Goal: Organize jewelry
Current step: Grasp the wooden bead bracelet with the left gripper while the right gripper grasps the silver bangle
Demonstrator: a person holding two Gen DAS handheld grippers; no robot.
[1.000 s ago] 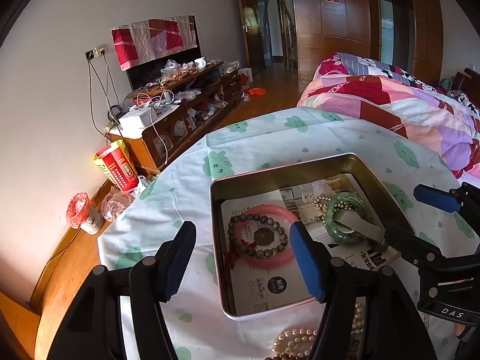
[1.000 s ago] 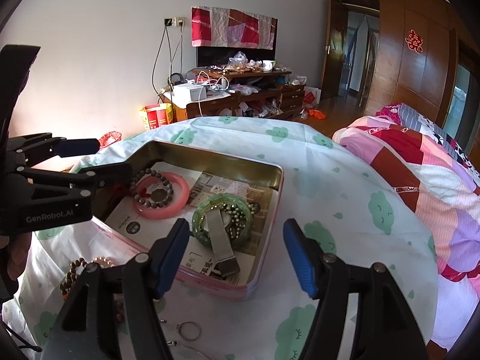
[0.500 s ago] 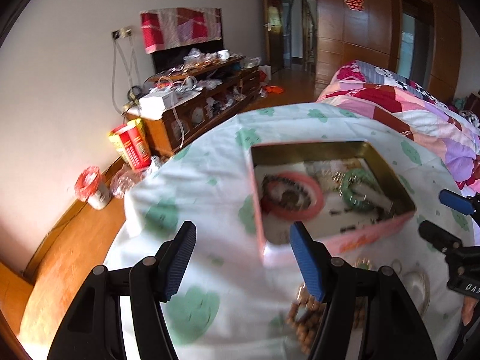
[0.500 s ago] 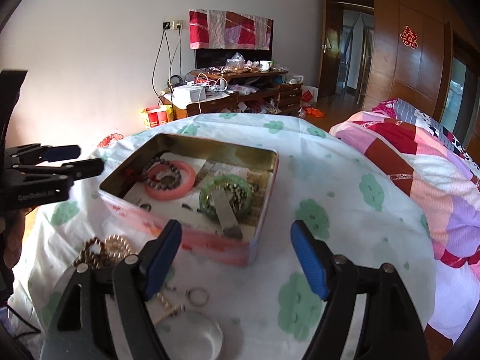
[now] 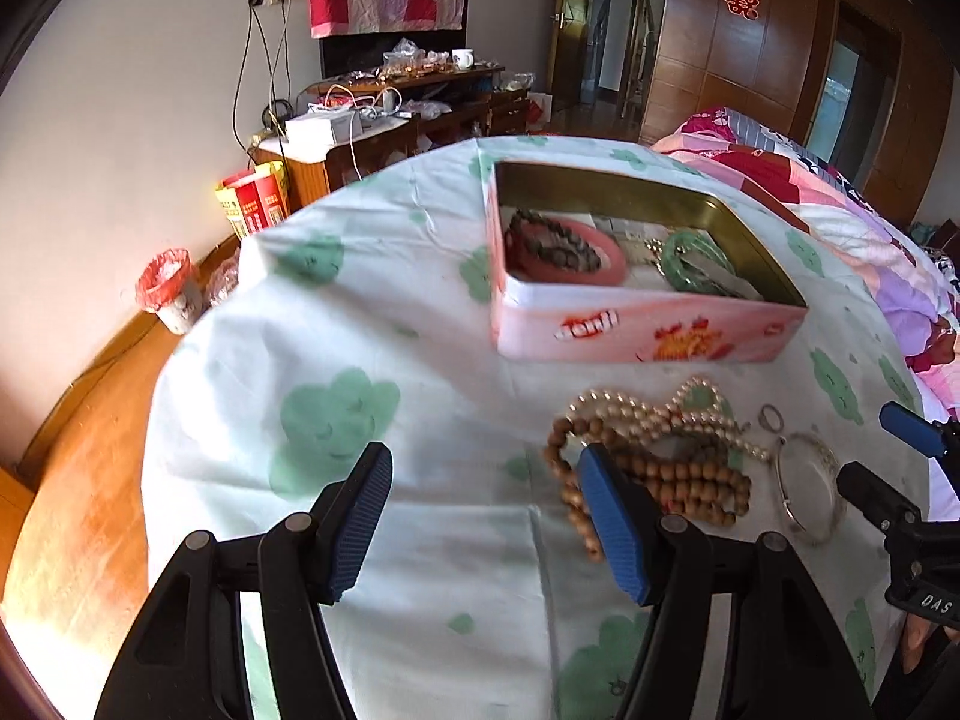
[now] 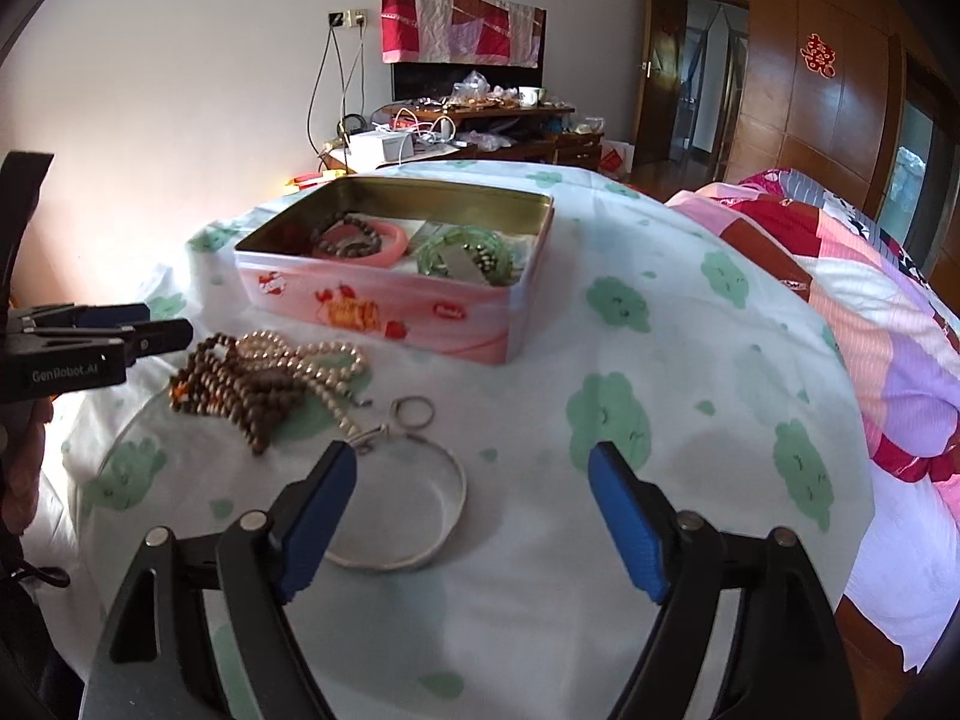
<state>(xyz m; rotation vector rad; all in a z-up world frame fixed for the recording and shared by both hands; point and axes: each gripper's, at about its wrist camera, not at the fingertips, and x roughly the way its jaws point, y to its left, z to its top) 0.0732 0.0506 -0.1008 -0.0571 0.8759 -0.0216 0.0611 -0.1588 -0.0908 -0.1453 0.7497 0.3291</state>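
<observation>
A pink tin box [image 5: 648, 339] [image 6: 384, 312] stands open on the round table. It holds a pink bangle [image 5: 600, 252] [image 6: 384, 249] with dark beads and a green bangle [image 5: 696, 264] [image 6: 462, 252]. In front of the box lie wooden beads [image 5: 672, 474] [image 6: 240, 384], a pearl necklace [image 5: 636, 414] [image 6: 312, 360], a small ring [image 5: 771, 418] [image 6: 414, 411] and a silver bangle [image 5: 810, 486] [image 6: 408, 504]. My left gripper [image 5: 483, 519] is open and empty, just left of the beads. My right gripper [image 6: 474, 513] is open and empty, over the silver bangle.
The table has a white cloth with green clouds [image 5: 336, 414] [image 6: 690, 360]. A bed with a pink quilt [image 6: 870, 276] is to the right. A cluttered wooden cabinet [image 5: 390, 120] stands by the back wall. A red bin [image 5: 168, 288] sits on the floor at left.
Both grippers have pulled back from over the box toward the table's near edge. The loose jewelry in front of the box has come into view. Both stay open.
</observation>
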